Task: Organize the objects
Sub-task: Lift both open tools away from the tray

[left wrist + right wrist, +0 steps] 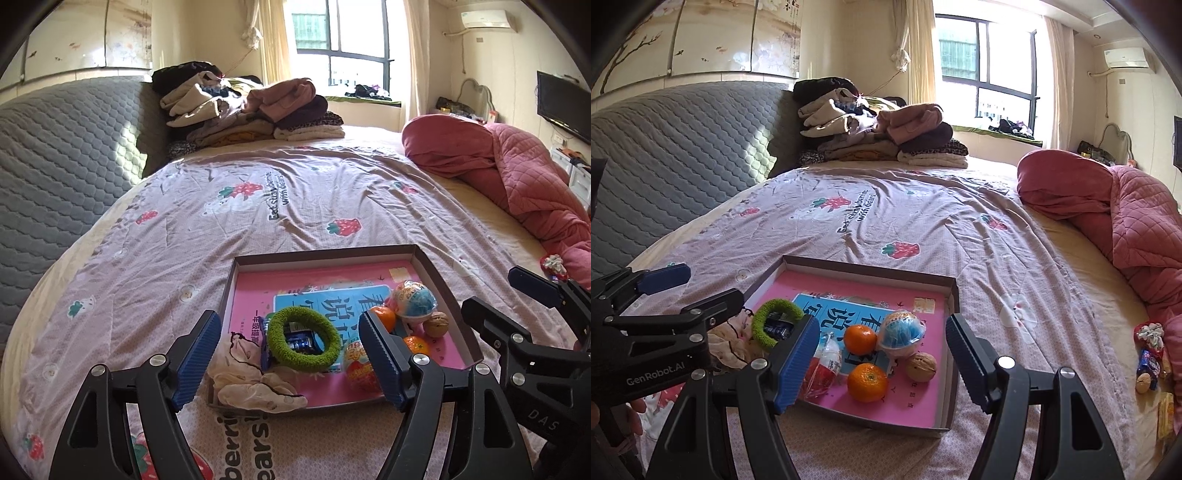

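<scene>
Both claws spread, empty: left claw (291, 354), right claw (882, 363); fuzzy green ring (303, 339) in shallow cardboard tray (448, 291).

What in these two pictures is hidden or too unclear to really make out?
- Left view: the red-and-white egg-shaped toy is partly hidden behind a blue pad of the left tongs.
- Both views: the dark blue packet inside the fuzzy green hair ring has print too small to read.
- Right view: the small wrapped snacks by the right edge are too small and distorted to identify.
- Right view: the right tongs hide the shallow brown cardboard tray's near left corner.
</scene>
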Tool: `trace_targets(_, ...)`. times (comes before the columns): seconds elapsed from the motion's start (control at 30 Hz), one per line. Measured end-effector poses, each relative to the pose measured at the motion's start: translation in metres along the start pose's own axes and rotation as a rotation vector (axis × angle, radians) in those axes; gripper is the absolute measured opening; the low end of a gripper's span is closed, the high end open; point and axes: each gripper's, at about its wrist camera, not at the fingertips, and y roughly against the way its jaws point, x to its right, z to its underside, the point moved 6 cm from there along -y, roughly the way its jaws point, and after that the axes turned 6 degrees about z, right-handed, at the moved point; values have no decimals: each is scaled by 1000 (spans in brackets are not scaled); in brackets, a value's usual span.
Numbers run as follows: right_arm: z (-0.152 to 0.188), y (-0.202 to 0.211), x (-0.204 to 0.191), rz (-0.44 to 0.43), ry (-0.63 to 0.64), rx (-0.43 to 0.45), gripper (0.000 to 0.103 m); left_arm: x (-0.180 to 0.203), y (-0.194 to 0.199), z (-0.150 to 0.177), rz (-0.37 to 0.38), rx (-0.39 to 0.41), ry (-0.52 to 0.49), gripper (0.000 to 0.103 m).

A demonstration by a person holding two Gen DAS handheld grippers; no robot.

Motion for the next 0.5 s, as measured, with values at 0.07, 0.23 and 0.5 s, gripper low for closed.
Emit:
trace_targets(0.07, -2, 4, 2, 17, -1, 4, 70, 0, 4, -1, -1, 5, 1, 78)
trace_targets(0.23, -6, 14, 4, 36, 0, 17, 70, 0, 19, -4, -1, 30, 2, 78)
trace_targets(0.5, -8, 32, 0, 41, 4, 30, 70, 2, 40, -7, -11, 53, -12, 78)
